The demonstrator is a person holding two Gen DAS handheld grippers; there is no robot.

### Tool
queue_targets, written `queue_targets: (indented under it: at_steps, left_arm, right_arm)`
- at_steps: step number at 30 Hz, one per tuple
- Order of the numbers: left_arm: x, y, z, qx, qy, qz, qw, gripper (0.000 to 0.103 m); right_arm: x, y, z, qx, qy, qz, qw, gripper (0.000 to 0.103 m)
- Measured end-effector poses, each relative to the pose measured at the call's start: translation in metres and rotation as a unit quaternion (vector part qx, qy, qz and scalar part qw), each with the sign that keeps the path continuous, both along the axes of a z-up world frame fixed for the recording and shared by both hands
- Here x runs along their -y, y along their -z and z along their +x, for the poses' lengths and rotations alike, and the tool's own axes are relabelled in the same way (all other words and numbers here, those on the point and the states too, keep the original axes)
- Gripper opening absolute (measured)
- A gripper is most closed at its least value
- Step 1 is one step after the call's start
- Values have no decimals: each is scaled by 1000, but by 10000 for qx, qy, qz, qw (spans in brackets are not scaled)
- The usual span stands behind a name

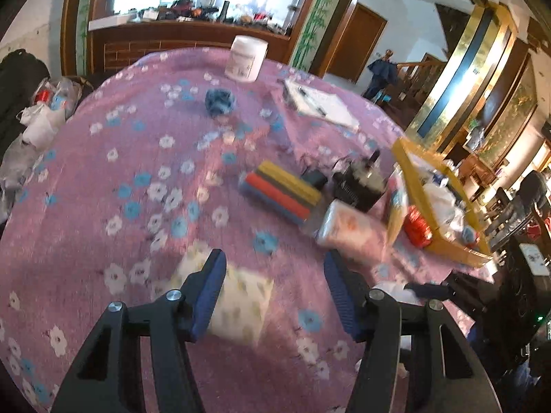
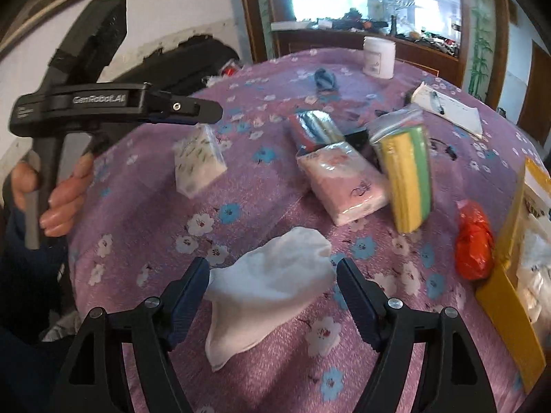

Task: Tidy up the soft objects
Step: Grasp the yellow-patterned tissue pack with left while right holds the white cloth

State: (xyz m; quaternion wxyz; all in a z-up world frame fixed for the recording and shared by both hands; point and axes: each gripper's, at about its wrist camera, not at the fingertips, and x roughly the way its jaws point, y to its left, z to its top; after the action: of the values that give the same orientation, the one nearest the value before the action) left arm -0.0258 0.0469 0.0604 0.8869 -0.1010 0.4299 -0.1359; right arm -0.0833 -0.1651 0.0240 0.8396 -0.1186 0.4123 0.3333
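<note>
Right tool (image 2: 272,292) stands open astride the white cloth (image 2: 265,292), ungripped; left tool (image 1: 275,292) open beside the tissue pack (image 1: 237,306). Risk: cloth bunches, slips when closing.

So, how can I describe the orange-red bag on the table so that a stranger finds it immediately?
Start at the round table with the purple flowered cloth and go to the yellow box at its right edge. The crumpled orange-red bag lies against the box's outer wall, right of the upright yellow-green sponge pack. It is the only shiny, shapeless red lump; its neighbours are flat packs.
</note>
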Motion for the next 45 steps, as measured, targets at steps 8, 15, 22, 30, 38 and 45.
queue_targets:
  at_steps: [8,15,22,30,38,45]
  left_arm:
    - [-14,5,-4,-48,-270,257,9993,88]
    - [-13,16,3,-372,-195,491,9979,92]
    - [17,36,9,-288,40,1564,9873,93]
    - [17,33,5,-26,-148,1834,9829,65]
    - [15,38,6,-251,-281,1892,9812,89]
    - [8,50,13,-533,-527,1597,9843,89]
  right_arm:
    - [-1,5,-6,106,195,-244,9995,27]
    - [31,0,-2,-81,569,535,9969,27]
    - [38,-1,2,-195,639,848,9942,27]
    - [46,-2,1,-205,722,1024,9919,27]
    - [48,-2,-1,-198,740,1063,9914,27]
    - [48,-2,-1,-211,725,1089,9912,27]
